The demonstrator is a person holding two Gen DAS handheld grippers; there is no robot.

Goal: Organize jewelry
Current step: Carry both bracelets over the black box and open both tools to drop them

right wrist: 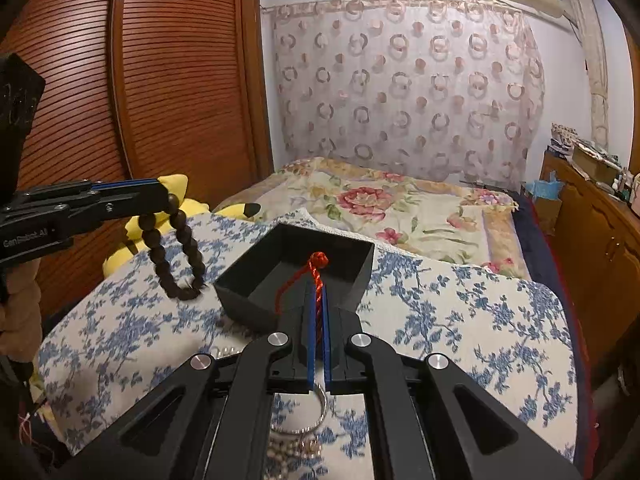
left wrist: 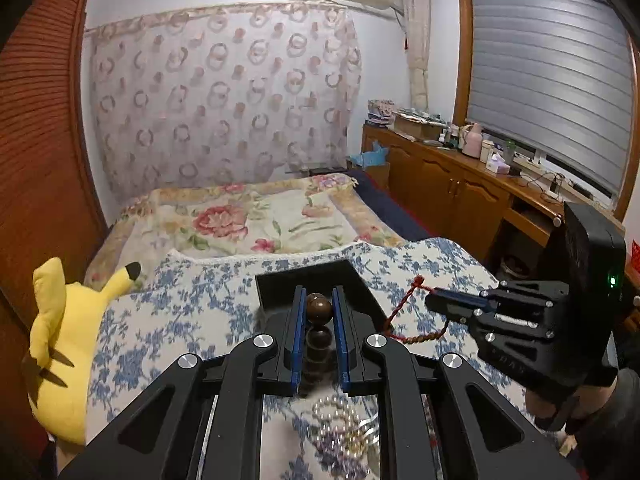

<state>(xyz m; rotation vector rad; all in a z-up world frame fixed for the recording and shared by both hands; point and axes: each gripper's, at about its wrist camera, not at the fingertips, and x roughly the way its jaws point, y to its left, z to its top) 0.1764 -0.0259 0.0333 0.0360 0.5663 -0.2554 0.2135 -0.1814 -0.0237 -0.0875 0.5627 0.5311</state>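
Observation:
My left gripper [left wrist: 317,300] is shut on a brown wooden bead bracelet [left wrist: 319,309]. In the right wrist view that bracelet [right wrist: 176,252] hangs from the left gripper [right wrist: 166,196] above the blue floral cloth, left of the black box [right wrist: 360,276]. My right gripper [right wrist: 319,288] is shut on a red braided cord bracelet [right wrist: 316,268], held over the box's near edge. In the left wrist view the right gripper [left wrist: 432,300] holds the red cord [left wrist: 404,308] right of the black box [left wrist: 276,280]. A pearl strand [left wrist: 340,416] and a silver bangle [right wrist: 316,420] lie on the cloth below the grippers.
A yellow Pikachu plush [left wrist: 68,344] lies at the cloth's left edge. The floral bed [left wrist: 256,220] stretches behind. A wooden wardrobe [right wrist: 140,80] stands left, and a wooden cabinet [left wrist: 460,188] with clutter stands right under the window.

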